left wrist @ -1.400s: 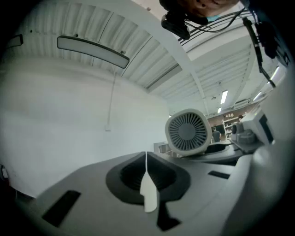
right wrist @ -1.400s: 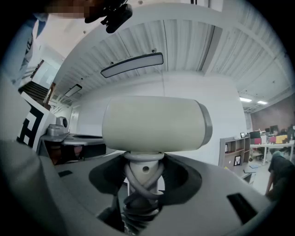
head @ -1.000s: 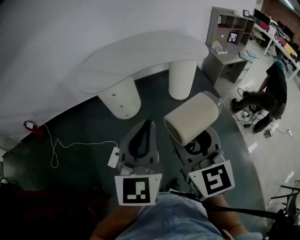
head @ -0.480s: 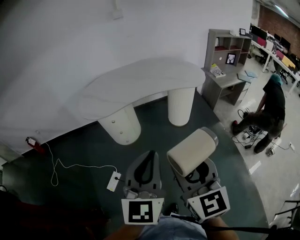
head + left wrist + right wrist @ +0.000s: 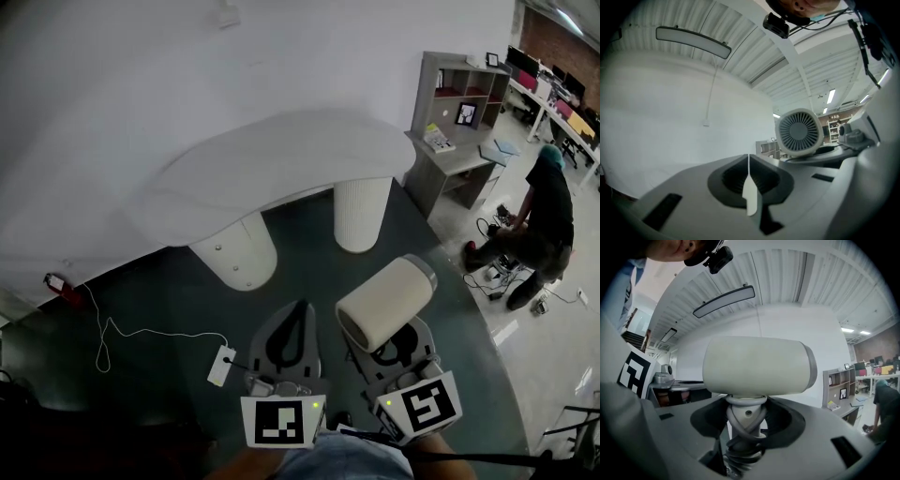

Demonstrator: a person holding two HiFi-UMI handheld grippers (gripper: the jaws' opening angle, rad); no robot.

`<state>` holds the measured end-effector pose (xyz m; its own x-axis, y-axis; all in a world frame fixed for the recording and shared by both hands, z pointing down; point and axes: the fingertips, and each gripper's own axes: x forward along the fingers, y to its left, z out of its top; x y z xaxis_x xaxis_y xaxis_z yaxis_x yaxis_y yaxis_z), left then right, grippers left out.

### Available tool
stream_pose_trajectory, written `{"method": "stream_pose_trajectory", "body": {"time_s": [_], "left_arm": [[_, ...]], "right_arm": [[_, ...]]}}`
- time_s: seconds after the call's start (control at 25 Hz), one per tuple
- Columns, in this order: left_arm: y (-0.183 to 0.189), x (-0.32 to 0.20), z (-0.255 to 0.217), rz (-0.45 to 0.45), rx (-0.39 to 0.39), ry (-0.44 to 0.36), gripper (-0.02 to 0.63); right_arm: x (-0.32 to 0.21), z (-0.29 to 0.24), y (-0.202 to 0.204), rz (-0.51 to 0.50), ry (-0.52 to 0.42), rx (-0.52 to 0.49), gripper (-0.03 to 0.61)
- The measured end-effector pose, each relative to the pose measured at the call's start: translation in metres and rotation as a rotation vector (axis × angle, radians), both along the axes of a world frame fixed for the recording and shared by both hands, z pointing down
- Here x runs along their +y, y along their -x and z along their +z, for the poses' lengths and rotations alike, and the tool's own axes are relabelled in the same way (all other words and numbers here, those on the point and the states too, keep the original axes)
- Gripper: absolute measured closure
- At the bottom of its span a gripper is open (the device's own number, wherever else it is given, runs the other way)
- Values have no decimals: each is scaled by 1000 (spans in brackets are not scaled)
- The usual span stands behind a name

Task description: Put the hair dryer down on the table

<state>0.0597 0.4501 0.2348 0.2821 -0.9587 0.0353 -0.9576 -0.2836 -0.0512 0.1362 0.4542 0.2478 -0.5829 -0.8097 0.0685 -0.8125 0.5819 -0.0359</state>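
1. Counter [image 5: 281, 159]: white, curved top on two ribbed round legs against the wall, ahead of you and well apart from both tools. It is the landing place for the task. You have not reached it, so the set-down is not yet begun.

2. Hair dryer [image 5: 386, 302]: cream barrel, carried in the air over the dark floor, lying crosswise above your right tool. The handle points down into the jaws, probably so that the barrel rides clear of them and can be lowered onto the counter top first.

3. Right tool [image 5: 744, 427]: jaws wide and clamped on the dryer's handle just under the barrel. You hold it low, close to your body, pointing level toward the counter.

4. Left tool [image 5: 749, 161]: jaws pressed together, nothing between them. It rides just beside the right tool, level and parallel, with no share in the carry.

5. Cable [image 5: 740, 448]: grey, wound round the handle inside the grip. It may make the hold springy, so release slowly.
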Motion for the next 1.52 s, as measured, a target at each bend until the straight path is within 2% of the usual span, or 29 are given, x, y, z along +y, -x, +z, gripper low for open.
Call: {"method": "stream_pose_trajectory", "body": {"time_s": [0.52,0.76,1.24,1.52], "left_arm": [[52,-170,-13,44,20,-29,601],[78,-217,-19,61,20,-47,601],[70,-276,8,72,41,4,601],[61,-334,24,43,29,57,601]], "right_arm": [[-164,-11,58,19,-8,-9,357],[-210,-23,82,41,-50,-7,357],[-268,-4,64,87,0,15,357],[-328,15,56,51,43,24,357]]}}
